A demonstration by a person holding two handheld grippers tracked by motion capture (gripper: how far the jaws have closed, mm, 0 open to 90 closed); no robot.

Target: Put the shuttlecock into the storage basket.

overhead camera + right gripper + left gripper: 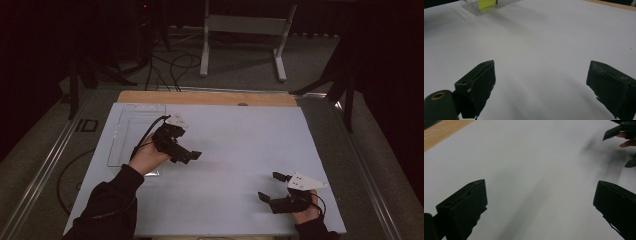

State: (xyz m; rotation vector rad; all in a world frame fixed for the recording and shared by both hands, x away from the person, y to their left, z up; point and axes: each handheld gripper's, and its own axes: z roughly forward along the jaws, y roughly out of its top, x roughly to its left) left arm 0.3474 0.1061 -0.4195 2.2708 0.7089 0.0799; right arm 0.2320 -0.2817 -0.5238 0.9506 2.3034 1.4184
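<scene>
My left gripper [191, 156] hovers over the left middle of the white table sheet [240, 145], its jaws pointing right. In the left gripper view its jaws [540, 186] stand wide apart with only bare sheet between them. My right gripper [271, 186] is near the front right edge, jaws pointing left and spread wide. In the right gripper view those jaws [541, 65] hold nothing. The right gripper's jaw tip [613, 132] and a fingertip show far off in the left gripper view.
A clear plastic tray [131, 131] lies flat at the back left of the sheet, with something yellow [487, 3] at it in the right gripper view. A strip of wooden tabletop [210, 97] runs along the far edge. Cables and stand legs are on the floor beyond.
</scene>
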